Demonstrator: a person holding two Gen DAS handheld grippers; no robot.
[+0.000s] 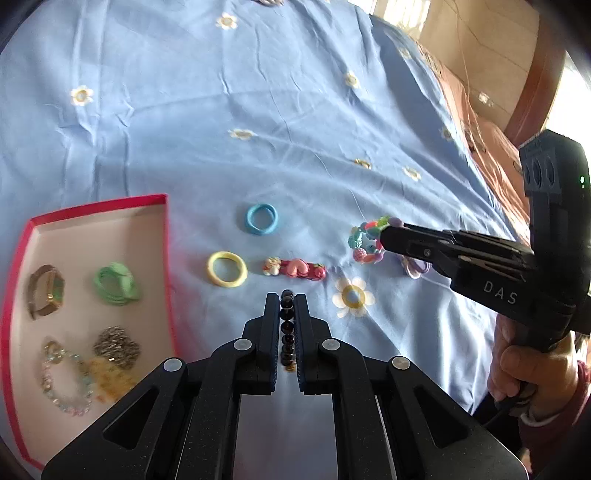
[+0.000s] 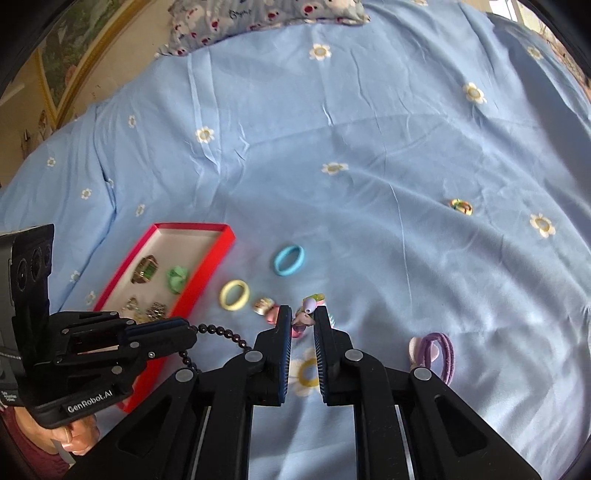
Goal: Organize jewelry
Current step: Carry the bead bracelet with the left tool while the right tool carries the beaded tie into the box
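Our left gripper (image 1: 286,301) has its fingers drawn in close on a dark bead bracelet (image 1: 287,325), whose strand hangs out of the jaws in a loop just beside the near corner of the red tray (image 2: 218,254). Our right gripper (image 2: 301,314) is nearly closed on a colourful charm bracelet (image 1: 365,240) at its tips; we cannot tell whether that bracelet is lifted off the cloth. Between the two lie a pink hair clip (image 1: 295,268), a yellow hair ring (image 1: 226,268) and, farther out, a blue hair ring (image 1: 261,219), all on the blue bedsheet (image 2: 369,147) and apart from one another. A purple hair tie (image 2: 436,350) lies close by the right gripper's outer side, and a small multicoloured ring (image 2: 461,206) sits well apart toward the sheet's far right. Inside the tray we see a green-faced watch (image 1: 46,291), a green hair tie (image 1: 116,283), a pale beaded bracelet (image 1: 64,376) and a dark metallic piece (image 1: 117,347). The right gripper body reads "DAS" and the left one "GenRobot.AI". The sheet is creased and printed with white daisies; a patterned pillow (image 2: 266,18) lies at its far edge, with a framed picture (image 2: 70,59) on the wall beyond.
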